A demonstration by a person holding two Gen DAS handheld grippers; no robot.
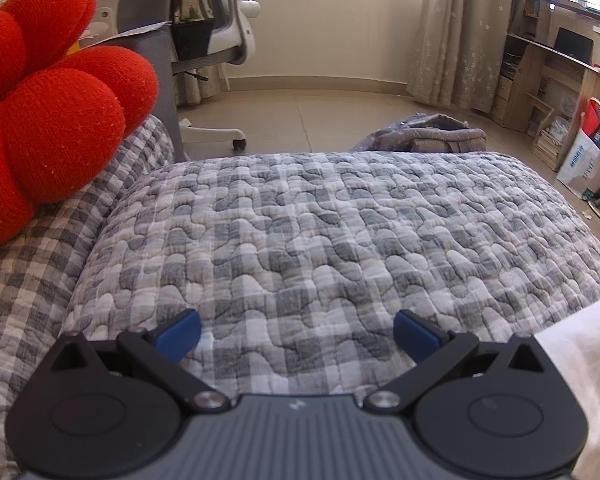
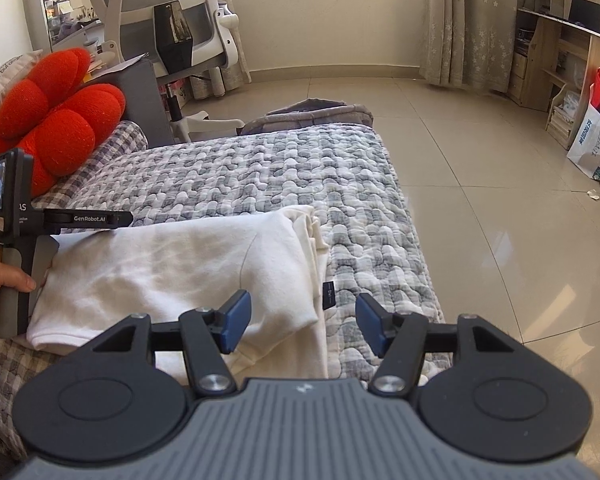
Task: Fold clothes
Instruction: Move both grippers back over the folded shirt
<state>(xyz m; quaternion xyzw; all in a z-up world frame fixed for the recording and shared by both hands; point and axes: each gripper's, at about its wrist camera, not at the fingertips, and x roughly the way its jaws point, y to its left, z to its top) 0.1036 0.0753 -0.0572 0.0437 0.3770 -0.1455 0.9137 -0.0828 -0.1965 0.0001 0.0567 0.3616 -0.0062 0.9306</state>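
While you hold both tools low over the quilted checked cover (image 2: 260,168) of the bed, neither one is gripping anything. Your left gripper (image 1: 297,334) has its 2 blue pads (image 1: 180,334) spread wide, with only bare quilt showing between them; the pads hang just above the cover, and whether they touch it cannot be told. From the right wrist view you can see that same left tool from the side, its black body (image 2: 16,216) at the left edge of the bed with your left hand (image 2: 0,284) wrapped around the grey handle, right against the folded white garment (image 2: 172,264). That garment lies flat on the near part of the cover, toward the right edge of the bed, folded into a rough rectangle with a sleeve or side panel doubled over on top and a small dark label (image 2: 329,295) showing at its right margin. Your right gripper (image 2: 304,322) is also wide open: its left pad (image 2: 236,320) hangs over the near right corner of the garment, while the other pad sits over bare quilt beside the label. A sliver of the white cloth shows at the lower right of the left wrist view. A red flower-shaped cushion (image 2: 52,128) rests at the far left corner of the bed.
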